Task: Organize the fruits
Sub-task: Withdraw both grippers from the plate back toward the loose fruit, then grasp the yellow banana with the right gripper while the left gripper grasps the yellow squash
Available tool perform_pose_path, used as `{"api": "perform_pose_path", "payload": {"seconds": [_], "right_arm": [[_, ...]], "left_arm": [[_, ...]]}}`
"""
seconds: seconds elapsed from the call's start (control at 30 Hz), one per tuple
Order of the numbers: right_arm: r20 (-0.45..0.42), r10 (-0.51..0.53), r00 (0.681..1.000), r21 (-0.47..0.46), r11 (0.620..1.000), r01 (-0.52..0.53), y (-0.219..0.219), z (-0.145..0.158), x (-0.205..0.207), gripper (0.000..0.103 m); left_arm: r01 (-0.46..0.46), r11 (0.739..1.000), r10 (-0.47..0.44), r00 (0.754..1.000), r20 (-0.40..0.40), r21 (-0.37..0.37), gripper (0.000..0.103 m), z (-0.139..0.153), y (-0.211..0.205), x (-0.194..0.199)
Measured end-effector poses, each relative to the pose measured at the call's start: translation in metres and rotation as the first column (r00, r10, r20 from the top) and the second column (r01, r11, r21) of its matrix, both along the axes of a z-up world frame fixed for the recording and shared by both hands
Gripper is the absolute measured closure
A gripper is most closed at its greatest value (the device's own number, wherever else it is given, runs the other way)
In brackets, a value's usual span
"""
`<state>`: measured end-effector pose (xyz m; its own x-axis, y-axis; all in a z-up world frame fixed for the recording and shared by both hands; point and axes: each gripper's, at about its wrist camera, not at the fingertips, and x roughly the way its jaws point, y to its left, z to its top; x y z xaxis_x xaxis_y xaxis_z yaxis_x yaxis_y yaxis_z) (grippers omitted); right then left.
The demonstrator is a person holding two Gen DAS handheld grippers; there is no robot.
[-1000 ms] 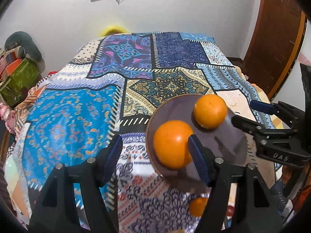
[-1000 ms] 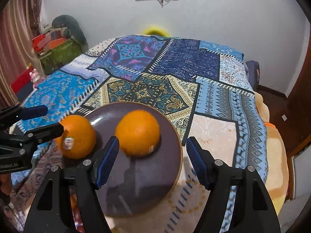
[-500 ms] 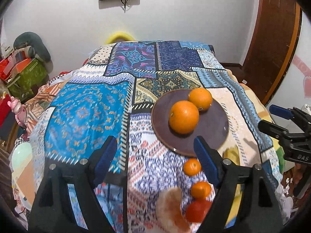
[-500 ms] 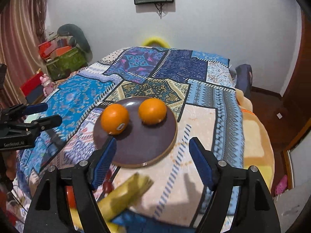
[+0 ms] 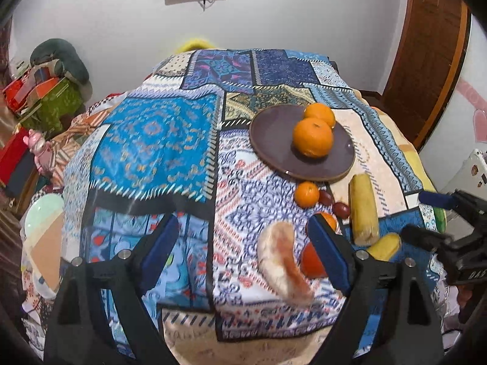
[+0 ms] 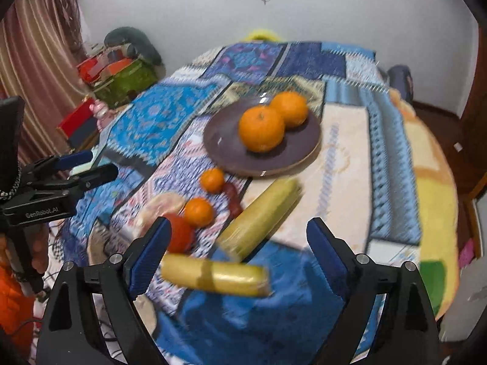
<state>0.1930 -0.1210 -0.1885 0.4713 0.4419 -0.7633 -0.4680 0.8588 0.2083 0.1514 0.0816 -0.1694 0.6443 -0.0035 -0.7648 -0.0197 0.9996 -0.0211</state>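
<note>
Listing the fruit on the patchwork bed: two large oranges sit touching on the dark plate, grouped there presumably as sorted. At the plate's 6 o'clock lie two small oranges, a tomato, red grapes, a pale wedge and two yellow wrapped pieces, loose and likely unsorted. Left gripper: fingers wide, empty. Right gripper: fingers wide, empty, hovering above the yellow pieces, probably the next pick.
</note>
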Motion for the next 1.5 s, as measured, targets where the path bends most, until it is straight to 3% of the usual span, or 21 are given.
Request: {"api": "perform_pose_path", "payload": {"seconds": [0.37, 0.5, 0.7, 0.93, 1.2, 1.23, 1.33, 1.4, 1.5], "right_arm": [[-0.092, 0.093, 0.991, -0.125, 0.987, -0.104, 0.049, -0.042, -0.016, 0.013], [-0.047, 0.108, 0.993, -0.208, 0.971, -0.116, 0.052, -0.048, -0.021, 0.012], [-0.05, 0.087, 0.995, -0.202, 0.975, -0.096, 0.027, -0.047, -0.012, 0.012], [-0.071, -0.019, 0.997, -0.182, 0.983, 0.006, -0.026, -0.049, 0.01, 0.012], [-0.071, -0.125, 0.99, -0.07, 0.99, 0.12, -0.079, -0.029, 0.009, 0.012], [-0.074, -0.128, 0.989, -0.057, 0.991, 0.124, -0.082, -0.028, 0.006, 0.013], [-0.093, -0.126, 0.988, -0.028, 0.992, 0.124, -0.091, -0.029, -0.003, 0.021], [-0.12, -0.115, 0.986, -0.019, 0.993, 0.114, -0.092, -0.033, -0.005, 0.038], [-0.157, -0.096, 0.983, 0.003, 0.995, 0.098, -0.091, -0.04, -0.007, 0.05]], "left_arm": [[-0.059, 0.996, 0.056, 0.997, -0.053, -0.065, 0.015, -0.019, 0.026, -0.014], [-0.056, 0.996, 0.051, 0.997, -0.065, -0.074, 0.015, -0.022, 0.023, -0.013], [-0.01, 0.998, 0.007, 0.998, -0.063, -0.061, 0.015, -0.019, 0.003, -0.005], [0.06, 0.997, -0.064, 0.995, -0.078, -0.046, 0.015, -0.02, -0.035, 0.015], [0.159, 0.986, -0.164, 0.981, -0.099, -0.057, 0.015, -0.028, -0.085, 0.039], [0.172, 0.983, -0.177, 0.979, -0.1, -0.057, 0.016, -0.03, -0.091, 0.042], [0.208, 0.976, -0.215, 0.97, -0.112, -0.07, 0.032, -0.035, -0.107, 0.049], [0.23, 0.969, -0.241, 0.961, -0.134, -0.093, 0.042, -0.042, -0.116, 0.055], [0.249, 0.962, -0.265, 0.951, -0.16, -0.109, 0.055, -0.05, -0.124, 0.061]]}}
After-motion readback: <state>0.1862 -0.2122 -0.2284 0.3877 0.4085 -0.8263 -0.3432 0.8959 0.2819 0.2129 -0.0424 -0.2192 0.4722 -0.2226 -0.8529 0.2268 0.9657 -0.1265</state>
